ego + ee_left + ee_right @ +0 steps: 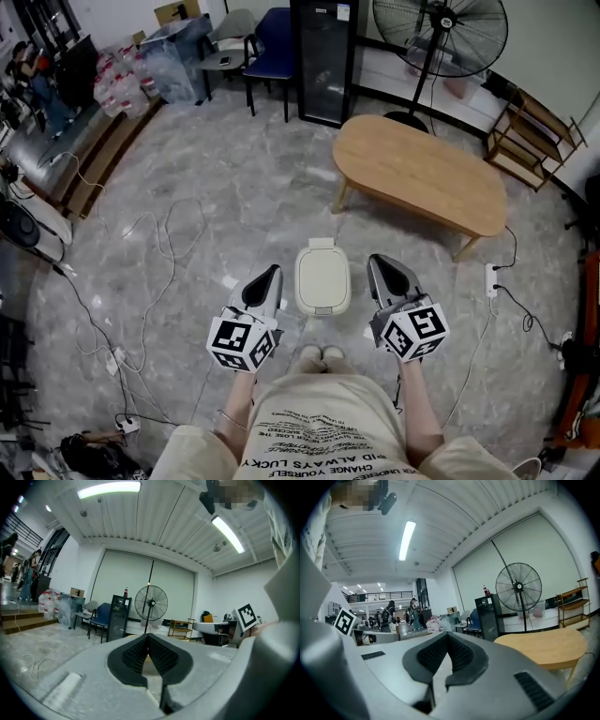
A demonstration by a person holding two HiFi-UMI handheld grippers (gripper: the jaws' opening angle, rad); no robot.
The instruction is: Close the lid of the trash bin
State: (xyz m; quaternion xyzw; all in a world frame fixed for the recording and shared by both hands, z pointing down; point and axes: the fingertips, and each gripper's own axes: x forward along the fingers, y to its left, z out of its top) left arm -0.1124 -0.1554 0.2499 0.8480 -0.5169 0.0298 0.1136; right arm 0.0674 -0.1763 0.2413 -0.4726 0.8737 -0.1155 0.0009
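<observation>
We hold both claws up over the grey marble floor [216, 178], one on each side of the white trash bin [323, 308]. The bin stands at 12 o'clock from our shoes [322, 354], just beyond them, and its lid [322, 275] lies flat and shut. The left gripper [271, 273] hangs at the bin's 9 o'clock and the right gripper [379, 262] at its 3 o'clock. Neither touches the bin. Both claws are pinched narrow, tips together, gripping nothing. An oval wooden table [422, 173] sits at the bin's 1 o'clock, a pedestal fan [441, 33] farther off behind it.
</observation>
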